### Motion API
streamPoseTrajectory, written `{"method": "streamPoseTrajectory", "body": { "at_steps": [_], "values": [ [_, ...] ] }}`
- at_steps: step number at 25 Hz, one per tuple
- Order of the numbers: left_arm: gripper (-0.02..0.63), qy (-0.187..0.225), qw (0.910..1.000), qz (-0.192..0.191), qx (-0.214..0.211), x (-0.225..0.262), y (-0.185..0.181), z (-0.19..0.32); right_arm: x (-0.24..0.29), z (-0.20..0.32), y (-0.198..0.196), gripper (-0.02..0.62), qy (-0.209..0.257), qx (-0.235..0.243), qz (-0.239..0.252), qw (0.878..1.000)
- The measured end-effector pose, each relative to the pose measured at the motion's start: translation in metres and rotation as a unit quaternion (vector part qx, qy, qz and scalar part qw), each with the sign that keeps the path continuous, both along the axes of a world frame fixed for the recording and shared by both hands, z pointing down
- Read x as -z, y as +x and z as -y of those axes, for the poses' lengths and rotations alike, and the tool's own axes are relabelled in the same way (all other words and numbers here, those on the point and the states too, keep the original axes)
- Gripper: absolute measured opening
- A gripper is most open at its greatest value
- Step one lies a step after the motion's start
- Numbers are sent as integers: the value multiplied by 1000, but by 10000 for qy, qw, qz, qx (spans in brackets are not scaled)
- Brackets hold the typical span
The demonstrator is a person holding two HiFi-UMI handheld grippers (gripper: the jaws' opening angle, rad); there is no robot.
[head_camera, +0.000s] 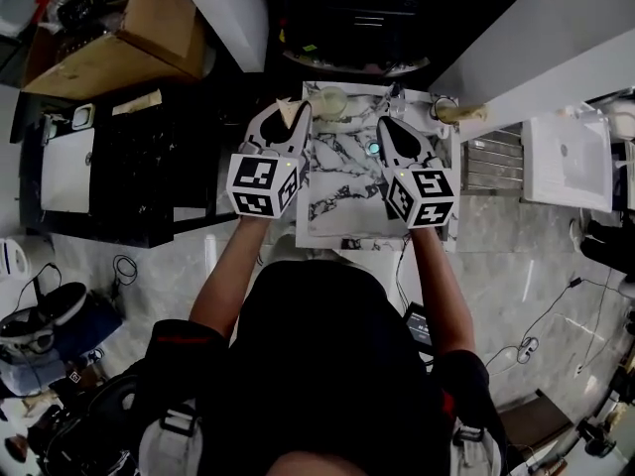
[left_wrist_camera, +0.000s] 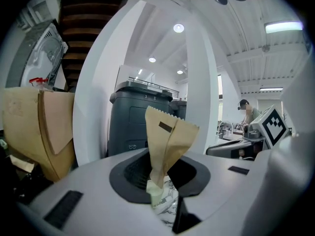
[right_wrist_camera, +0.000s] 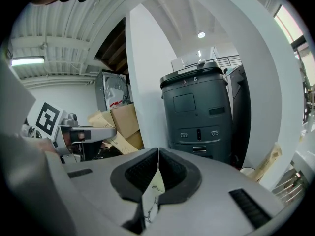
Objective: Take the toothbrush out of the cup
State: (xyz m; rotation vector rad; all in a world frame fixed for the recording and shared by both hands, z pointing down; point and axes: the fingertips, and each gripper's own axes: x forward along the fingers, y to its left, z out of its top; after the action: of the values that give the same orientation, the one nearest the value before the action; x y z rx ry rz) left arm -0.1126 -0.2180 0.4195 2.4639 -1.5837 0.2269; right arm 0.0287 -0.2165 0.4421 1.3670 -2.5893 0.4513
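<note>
Head view first, biggest thing down: the marble tabletop fills the middle, with both grippers raised over its far half. The left gripper sits at the far left corner, just beside a pale cup. The right gripper hangs a little apart on the other side.

Left gripper view settles the grip. The jaws are clamped on the toothbrush, which is wrapped in brown paper, standing roughly upright, with a pale end poking out below the pads. Only marble shows under it, no cup rim, so I'd say it's already clear of the cup or close to it.

Right gripper view shows those jaws pressed together with nothing between them. It's just idling. Off to that side there's a second cup with another brown-wrapped stick leaning in it, but that one isn't in play.

Tips for finishing the step well:
- Hold the squeeze steady. Paper wrap crushes and slides, and the pinch is low on the sleeve, so the tall top can lever sideways.
- Go straight up before moving across — dragging sideways early could clip the rim and tip the cup.
- If the cup looks wobbly, use the free right gripper to steady it.
- Pick a bare patch of marble well away from both cups to lay it down.
</note>
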Motion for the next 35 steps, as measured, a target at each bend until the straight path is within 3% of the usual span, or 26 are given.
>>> {"method": "streamPoseTrajectory", "body": {
  "at_steps": [12,21,29,35],
  "values": [
    [83,281,9995,125,119,18,-25,-37,16,-16,-46,35,210,357,-49,9991],
    [83,111,9991,-261,318,18,-60,-53,31,-29,-77,35,331,415,-106,9985],
    [83,160,9997,-198,-26,28,-56,-62,39,-45,-94,35,426,419,-240,9979],
    [83,103,9991,-373,-188,29,-57,-68,43,-51,-93,35,329,241,-35,9992]
  ]
}}
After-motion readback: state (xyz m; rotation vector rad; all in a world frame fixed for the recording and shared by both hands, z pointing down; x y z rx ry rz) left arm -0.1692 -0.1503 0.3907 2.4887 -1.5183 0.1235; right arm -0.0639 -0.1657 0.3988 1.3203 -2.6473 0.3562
